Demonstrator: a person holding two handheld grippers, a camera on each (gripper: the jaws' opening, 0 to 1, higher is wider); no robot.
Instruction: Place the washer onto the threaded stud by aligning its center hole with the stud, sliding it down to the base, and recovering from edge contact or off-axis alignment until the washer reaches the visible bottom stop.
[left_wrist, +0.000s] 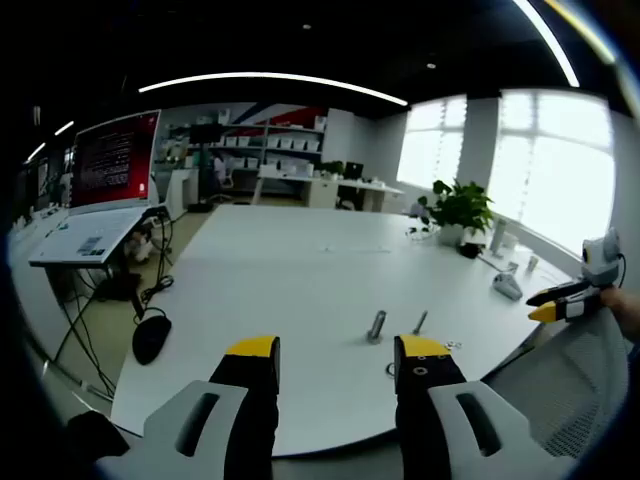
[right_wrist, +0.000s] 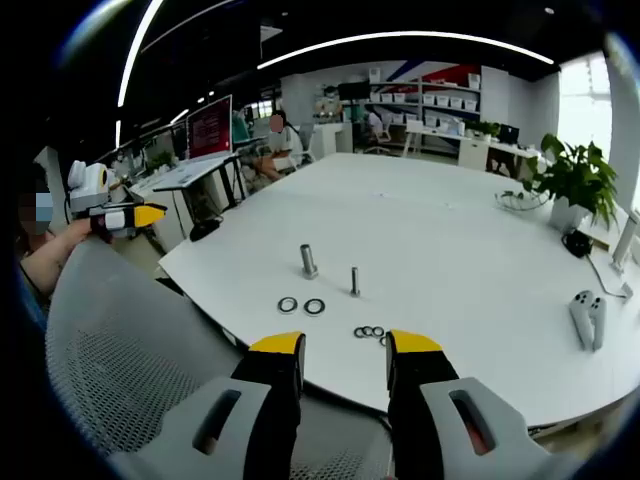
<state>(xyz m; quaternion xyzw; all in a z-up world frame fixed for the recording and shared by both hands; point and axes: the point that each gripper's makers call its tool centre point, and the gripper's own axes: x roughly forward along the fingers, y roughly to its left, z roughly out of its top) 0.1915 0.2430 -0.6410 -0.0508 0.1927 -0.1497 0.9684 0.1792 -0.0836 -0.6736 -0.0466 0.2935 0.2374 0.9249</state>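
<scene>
Two upright studs stand near the white table's near edge: a thick threaded stud (right_wrist: 309, 261) (left_wrist: 377, 325) and a thin one (right_wrist: 354, 281) (left_wrist: 420, 322). Flat on the table in front of them lie two larger washers (right_wrist: 288, 304) (right_wrist: 314, 306) and a row of small washers (right_wrist: 370, 331). In the left gripper view one washer (left_wrist: 391, 370) shows beside my jaw. My left gripper (left_wrist: 338, 350) is open and empty, short of the table edge. My right gripper (right_wrist: 345, 345) is open and empty too, off the table, apart from the washers.
A mesh chair back (right_wrist: 130, 350) sits between me and the white table (right_wrist: 450, 230). A potted plant (right_wrist: 575, 180), cables and a grey controller (right_wrist: 587, 318) occupy the table's right side. A screen on a stand (left_wrist: 115, 160) and a black floor object (left_wrist: 151, 337) are beside the table.
</scene>
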